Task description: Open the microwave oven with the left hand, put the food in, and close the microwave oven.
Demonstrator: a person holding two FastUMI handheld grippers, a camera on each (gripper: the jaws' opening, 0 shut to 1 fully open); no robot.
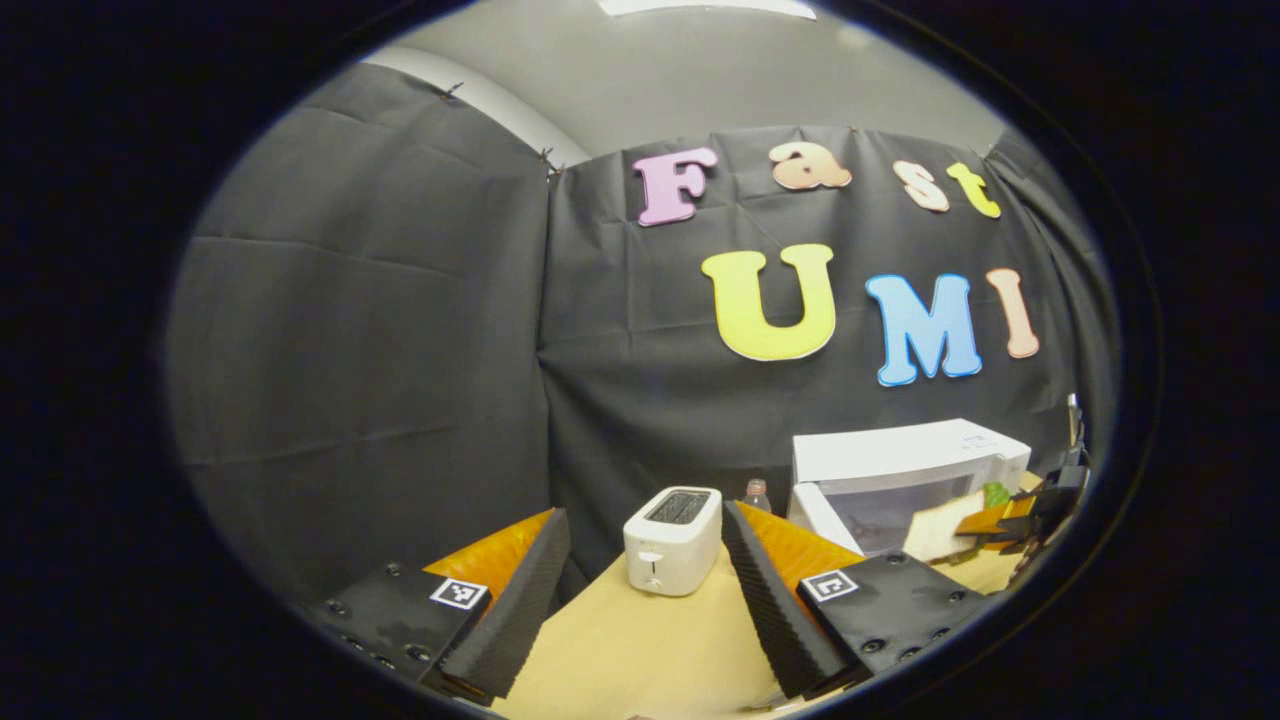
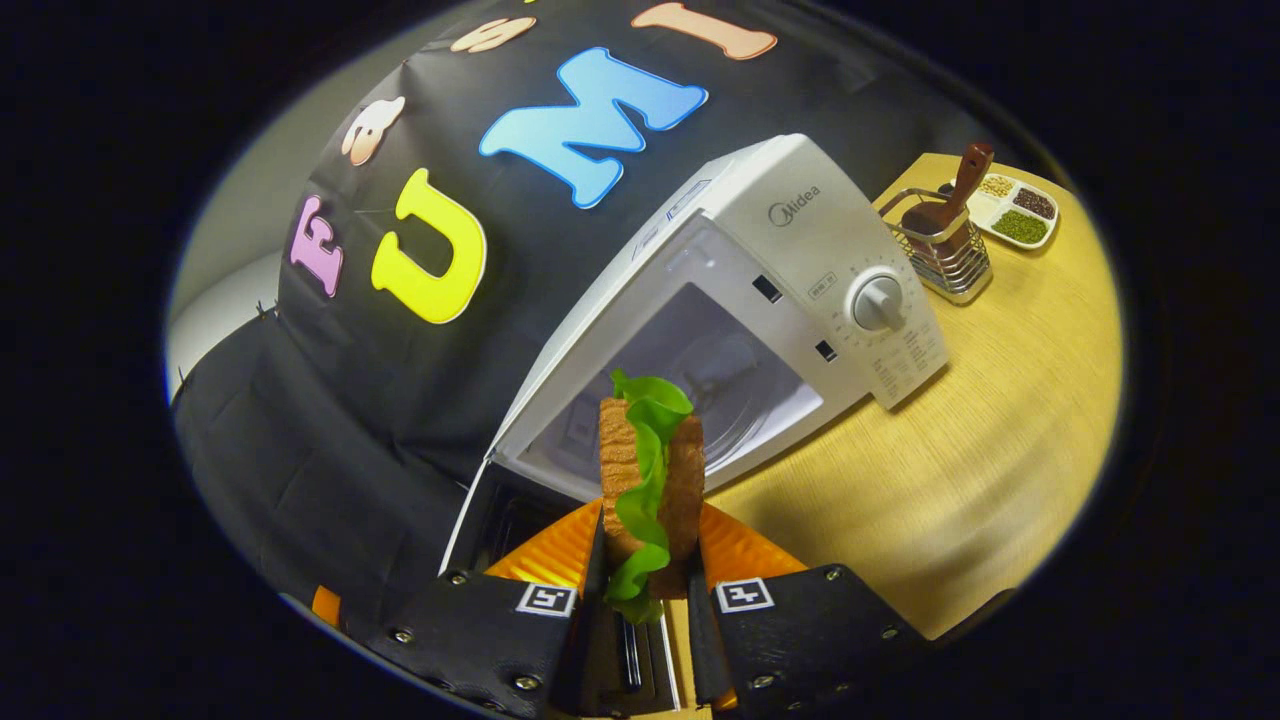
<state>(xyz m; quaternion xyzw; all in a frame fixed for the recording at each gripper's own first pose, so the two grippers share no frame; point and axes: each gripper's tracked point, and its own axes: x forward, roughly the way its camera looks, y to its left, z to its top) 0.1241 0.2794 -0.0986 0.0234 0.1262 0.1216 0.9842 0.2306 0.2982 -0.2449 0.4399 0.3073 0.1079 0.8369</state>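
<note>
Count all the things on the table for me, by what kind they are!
Microwave: 1
Toaster: 1
Bottle: 1
Wire basket: 1
Spice tray: 1
Sandwich, held by the right gripper off the table: 1
Total: 6

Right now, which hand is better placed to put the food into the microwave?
Right. The right gripper grips the sandwich just before the open microwave; the left gripper hangs open by the toaster.

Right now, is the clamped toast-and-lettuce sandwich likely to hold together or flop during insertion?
The toast-and-lettuce sandwich stands upright in the right gripper, so it is probably stiff. Its loose lettuce leaf may slip. It probably weighs little.
</note>
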